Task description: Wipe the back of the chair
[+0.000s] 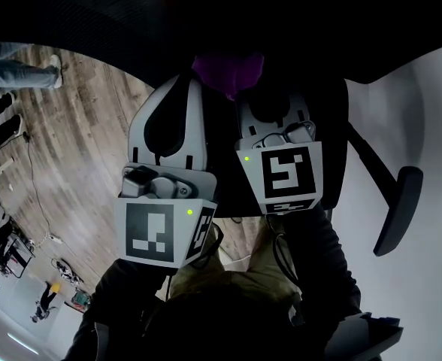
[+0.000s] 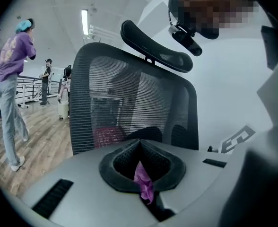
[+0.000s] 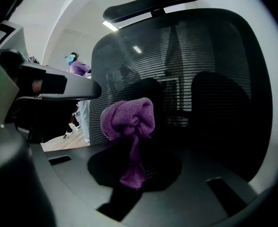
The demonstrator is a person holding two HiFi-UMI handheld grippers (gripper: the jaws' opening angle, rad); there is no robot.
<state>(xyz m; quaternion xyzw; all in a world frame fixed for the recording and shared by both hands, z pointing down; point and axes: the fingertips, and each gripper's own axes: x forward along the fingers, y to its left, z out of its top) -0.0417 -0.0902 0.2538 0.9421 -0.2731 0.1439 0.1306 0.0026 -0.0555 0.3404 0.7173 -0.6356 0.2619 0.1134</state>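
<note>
Left tongs [image 2: 140,148] clenched on a purple scrap of cloth [image 3: 128,118]. Right tongs [image 3: 134,150] clamp its bunched wad. Mesh chair back [image 2: 129,98] stands close ahead, seemingly untouched. Best: press the wad flat against the mesh, then make light, overlapping strokes from the top down.

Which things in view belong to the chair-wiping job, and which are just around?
Job: purple cloth, mesh chair back, left gripper and right gripper, both shut on the cloth.
Just around: headrest, armrest, bystanders on the wood floor.
</note>
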